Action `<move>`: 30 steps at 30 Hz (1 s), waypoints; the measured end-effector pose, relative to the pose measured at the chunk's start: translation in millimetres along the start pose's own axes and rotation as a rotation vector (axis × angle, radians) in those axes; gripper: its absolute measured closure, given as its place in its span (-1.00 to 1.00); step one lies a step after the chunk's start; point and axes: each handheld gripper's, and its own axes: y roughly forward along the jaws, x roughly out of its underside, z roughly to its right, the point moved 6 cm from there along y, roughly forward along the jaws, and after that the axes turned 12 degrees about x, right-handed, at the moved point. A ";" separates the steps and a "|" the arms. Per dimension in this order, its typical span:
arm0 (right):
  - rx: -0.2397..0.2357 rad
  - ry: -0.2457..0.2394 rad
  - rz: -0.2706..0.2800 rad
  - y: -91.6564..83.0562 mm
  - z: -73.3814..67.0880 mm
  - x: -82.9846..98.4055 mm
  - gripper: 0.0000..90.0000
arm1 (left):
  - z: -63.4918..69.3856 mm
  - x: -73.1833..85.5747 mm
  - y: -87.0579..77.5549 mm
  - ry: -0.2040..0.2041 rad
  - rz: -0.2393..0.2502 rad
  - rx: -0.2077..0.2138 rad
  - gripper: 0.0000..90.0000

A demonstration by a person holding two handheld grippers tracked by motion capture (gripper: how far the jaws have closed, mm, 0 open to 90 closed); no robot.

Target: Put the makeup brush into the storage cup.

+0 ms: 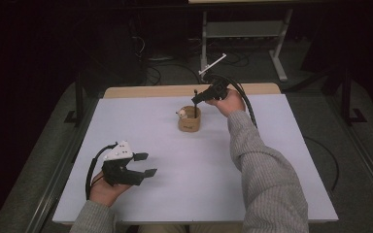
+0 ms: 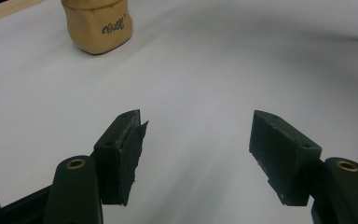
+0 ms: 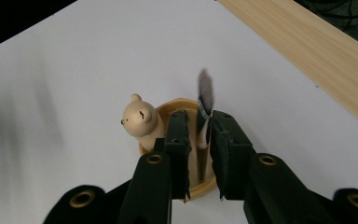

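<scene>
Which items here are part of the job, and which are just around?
In play:
- wooden holder with the bear figure on its rim
- dark stick standing in the holder, between the right gripper's slightly parted jaws
- right gripper

Just around:
- left gripper, open, resting apart
- metal frame on the floor behind the table

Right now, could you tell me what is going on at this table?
A person works with two hand-held grippers at a white table. The right gripper hovers over a small tan holder with a bear figure on its rim; a thin dark stick-like item stands in the holder between the narrowly parted jaws, and whether it is gripped is unclear. The left gripper rests open and empty near the table's front.
</scene>
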 end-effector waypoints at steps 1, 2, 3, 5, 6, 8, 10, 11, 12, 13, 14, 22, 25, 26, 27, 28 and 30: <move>0.005 -0.005 0.001 -0.2 0.8 0.4 0.66 | 0.2 0.0 -0.5 -0.004 0.002 0.001 -0.24; 0.007 -0.002 0.000 -0.6 0.8 0.8 0.65 | 0.0 0.1 -0.9 -0.005 0.002 -0.001 -0.24; 0.009 -0.002 0.000 -0.7 1.2 1.3 0.63 | -0.6 0.0 -1.4 0.001 0.000 -0.002 -0.24; 0.011 -0.002 0.001 -1.7 1.7 2.0 0.61 | -0.8 0.0 -1.9 0.004 -0.002 -0.002 -0.24; 0.010 0.000 0.006 -2.3 1.8 2.3 0.59 | -0.8 0.1 -1.9 0.004 -0.002 -0.002 -0.24; 0.015 0.005 0.014 -3.5 2.1 3.5 0.56 | -0.7 0.1 -1.8 0.004 -0.001 -0.002 -0.24; 0.022 0.003 0.016 -4.6 3.9 6.1 0.52 | -1.2 0.2 -2.2 0.005 -0.003 -0.005 -0.24; 0.022 0.011 0.017 -5.4 4.0 7.3 0.51 | -1.0 0.2 -2.2 0.002 -0.001 -0.006 -0.24; 0.025 0.013 0.016 -5.9 4.5 8.8 0.50 | -0.8 0.3 -2.2 0.000 -0.001 -0.005 -0.24; 0.022 0.014 0.019 -6.6 4.7 10.2 0.48 | -0.8 0.2 -2.1 0.002 -0.001 -0.003 -0.24; 0.028 0.005 0.019 -7.4 6.3 11.9 0.47 | -1.3 0.2 -2.0 0.007 -0.002 -0.004 -0.24; 0.033 0.030 0.050 -20.2 9.2 23.2 0.36 | 0.3 0.9 1.5 -0.004 -0.012 -0.001 -0.26; 0.032 0.059 0.051 -25.2 9.0 28.6 0.30 | 0.5 1.0 2.0 -0.014 -0.009 -0.002 -0.28; 0.033 0.057 0.055 -25.7 9.5 29.4 0.27 | 0.4 0.9 1.9 -0.014 -0.008 -0.003 -0.28; 0.037 0.067 0.058 -27.3 9.7 31.2 0.25 | 0.5 0.9 1.7 -0.016 -0.008 -0.003 -0.28; 0.033 0.064 0.067 -28.2 10.2 32.7 0.23 | 0.7 0.6 1.7 -0.015 -0.008 -0.004 -0.28; 0.032 0.065 0.073 -30.6 9.4 34.9 0.17 | 0.9 0.0 2.1 -0.011 -0.004 -0.005 -0.29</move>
